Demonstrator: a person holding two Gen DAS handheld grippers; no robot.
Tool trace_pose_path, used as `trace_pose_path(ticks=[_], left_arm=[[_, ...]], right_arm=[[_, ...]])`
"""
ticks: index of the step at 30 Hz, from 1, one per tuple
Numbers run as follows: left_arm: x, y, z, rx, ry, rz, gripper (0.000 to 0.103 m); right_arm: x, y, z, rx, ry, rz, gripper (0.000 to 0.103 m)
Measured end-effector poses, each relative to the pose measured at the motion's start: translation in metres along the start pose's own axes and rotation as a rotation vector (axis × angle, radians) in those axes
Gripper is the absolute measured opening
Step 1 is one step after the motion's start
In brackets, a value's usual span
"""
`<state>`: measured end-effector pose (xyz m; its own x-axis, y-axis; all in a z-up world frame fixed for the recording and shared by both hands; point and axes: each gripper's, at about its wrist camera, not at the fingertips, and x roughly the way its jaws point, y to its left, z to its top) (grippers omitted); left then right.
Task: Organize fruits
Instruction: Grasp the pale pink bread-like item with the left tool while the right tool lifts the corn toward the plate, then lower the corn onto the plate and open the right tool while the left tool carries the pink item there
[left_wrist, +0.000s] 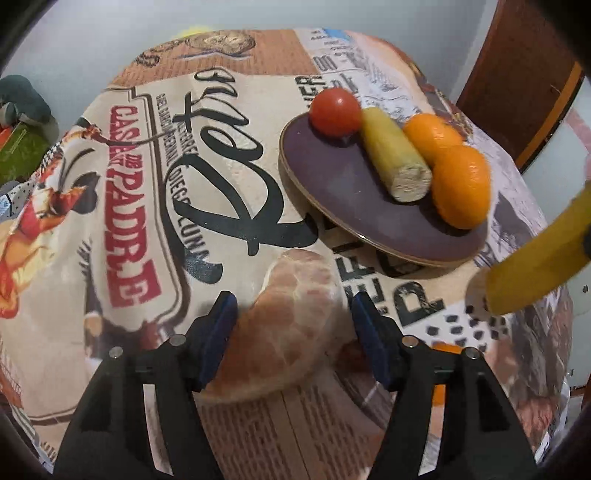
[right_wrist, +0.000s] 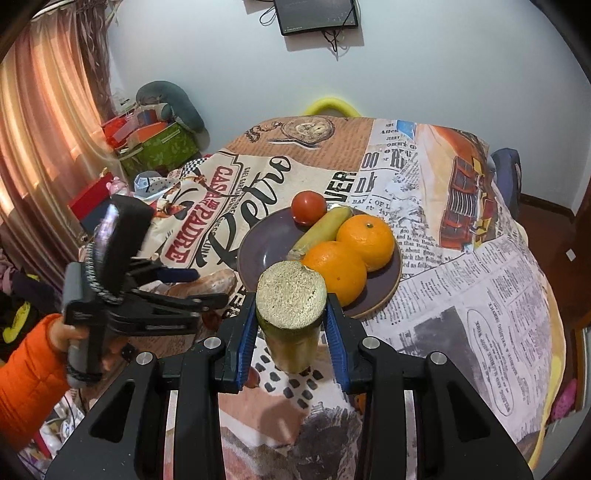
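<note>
Left gripper (left_wrist: 291, 332): its two blue fingers are spread wide apart, one on each side of the peeled orange (left_wrist: 284, 325). The left finger looks close to the fruit or on it; the right finger has a gap. It is not squeezing.
Peeled orange: it lies on the tablecloth (left_wrist: 140, 229) at the bottom middle of the left wrist view, pale and round, between the fingers.
Right gripper (right_wrist: 291, 325): its blue fingers press on both sides of a yellow banana piece (right_wrist: 291, 314). The cut end faces the camera in the middle of the right wrist view.
Banana piece: held up above the cloth, just in front of the near rim of the plate (right_wrist: 258, 254).
Plate: dark and round, in the upper right of the left wrist view. On it sit a tomato (left_wrist: 335, 112), another banana piece (left_wrist: 395, 158) and two oranges (left_wrist: 461, 184), all touching in a row.
Room on the plate: the left half of the plate is bare.
Edges: the table drops off on the right side of the right wrist view. The plate's near rim is close to the held banana piece.
Other arm: the left gripper shows at the left of the right wrist view, held by a hand (right_wrist: 74, 332) in an orange sleeve.
</note>
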<state>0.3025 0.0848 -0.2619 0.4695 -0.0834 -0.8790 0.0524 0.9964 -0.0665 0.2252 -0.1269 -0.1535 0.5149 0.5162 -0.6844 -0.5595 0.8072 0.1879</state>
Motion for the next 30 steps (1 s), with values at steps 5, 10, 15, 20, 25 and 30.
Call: trace_pose_path(ticks=[5, 10, 15, 20, 25, 30], left_arm=[[0.003, 0.006, 0.003, -0.001, -0.013, -0.007, 0.058], [-0.006, 0.006, 0.000, 0.033, -0.022, -0.022, 0.047], [-0.025, 0.012, -0.003, 0.013, -0.062, -0.019, 0.045], [-0.056, 0.017, 0.004, 0.004, -0.129, -0.022, 0.043], [-0.083, 0.019, 0.013, -0.002, -0.195, -0.031, 0.043], [-0.098, 0.013, 0.025, 0.002, -0.248, -0.063, 0.043]], right_arm=[[0.003, 0.002, 0.006, -0.007, -0.008, 0.006, 0.032], [0.003, 0.004, 0.014, -0.011, -0.027, 0.016, 0.032], [0.003, 0.005, 0.023, -0.011, -0.049, 0.021, 0.032], [0.005, 0.011, 0.034, -0.036, -0.063, 0.023, 0.032], [0.016, 0.017, 0.046, -0.061, -0.068, 0.034, 0.032], [0.037, 0.019, 0.056, -0.064, -0.040, 0.068, 0.032]])
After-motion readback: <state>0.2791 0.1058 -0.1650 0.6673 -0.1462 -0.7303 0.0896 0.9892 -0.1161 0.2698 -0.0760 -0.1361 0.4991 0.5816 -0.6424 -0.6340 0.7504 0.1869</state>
